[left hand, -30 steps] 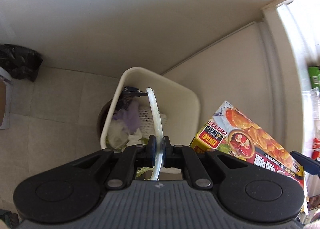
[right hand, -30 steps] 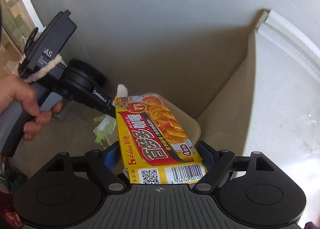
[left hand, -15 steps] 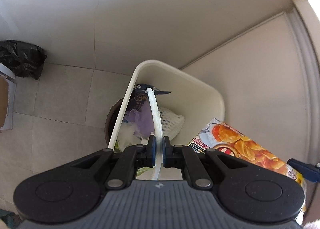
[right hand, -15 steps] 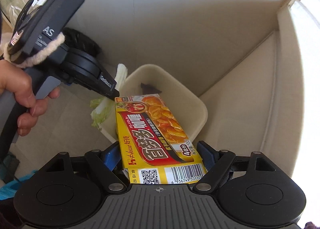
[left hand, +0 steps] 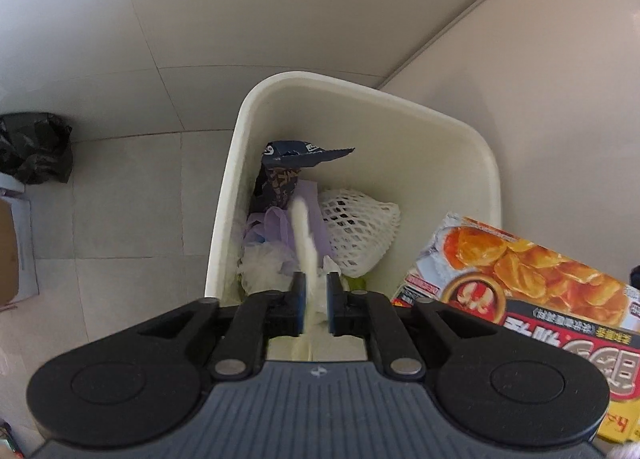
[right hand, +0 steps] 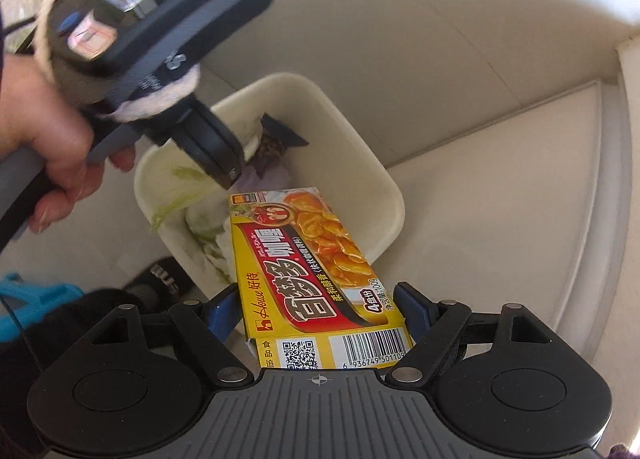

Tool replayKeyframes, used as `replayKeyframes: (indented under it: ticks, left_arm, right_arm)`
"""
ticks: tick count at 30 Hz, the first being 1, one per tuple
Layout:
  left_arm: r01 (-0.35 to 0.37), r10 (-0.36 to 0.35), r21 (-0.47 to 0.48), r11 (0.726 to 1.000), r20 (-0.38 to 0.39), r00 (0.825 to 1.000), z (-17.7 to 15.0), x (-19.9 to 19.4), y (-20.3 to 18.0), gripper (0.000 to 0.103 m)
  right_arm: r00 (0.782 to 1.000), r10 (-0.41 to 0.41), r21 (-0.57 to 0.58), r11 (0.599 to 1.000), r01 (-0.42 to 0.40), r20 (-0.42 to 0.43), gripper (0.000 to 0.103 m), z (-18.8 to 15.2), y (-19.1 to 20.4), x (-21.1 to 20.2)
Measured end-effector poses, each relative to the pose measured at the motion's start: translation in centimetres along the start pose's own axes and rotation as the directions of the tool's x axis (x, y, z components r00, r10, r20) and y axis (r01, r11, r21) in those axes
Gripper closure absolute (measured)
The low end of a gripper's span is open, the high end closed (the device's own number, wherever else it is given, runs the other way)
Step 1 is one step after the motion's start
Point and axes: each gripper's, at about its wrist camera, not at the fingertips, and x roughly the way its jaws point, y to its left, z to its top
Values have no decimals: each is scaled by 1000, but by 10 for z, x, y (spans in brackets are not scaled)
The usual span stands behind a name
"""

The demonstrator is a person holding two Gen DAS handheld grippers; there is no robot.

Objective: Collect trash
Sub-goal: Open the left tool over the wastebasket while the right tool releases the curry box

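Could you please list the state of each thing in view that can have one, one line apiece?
left gripper: jaws just opening, pads off the pale strip.
pale strip: blurred between the jaws, over the bin.
right gripper: shut on the curry box.
curry box: closed, tilted over the bin.
bin: open-topped, partly filled.
dark snack bag: torn open, standing in the bin.

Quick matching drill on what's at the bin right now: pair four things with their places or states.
1 curry box
2 pale leaf strip
3 white foam net
4 black bag

a lying inside the bin
b on the floor beside the wall
c between the left gripper jaws, which have just been opening
d in the right gripper

Pairs: 1-d, 2-c, 3-a, 4-b
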Motion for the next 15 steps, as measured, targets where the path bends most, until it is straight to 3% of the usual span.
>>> replayKeyframes:
  ticks: [2,15]
  left_arm:
    - [-3,3,-3,1000,11,1000,1,5,0,79]
    - [20,-19,-17,1000,75,997,4,-9,8,75]
  right_arm:
    - [1000,-18,-33,999,18,-8,21,2,2,8]
    - [997,-58,-122,991,50,-60,20,14,24,45]
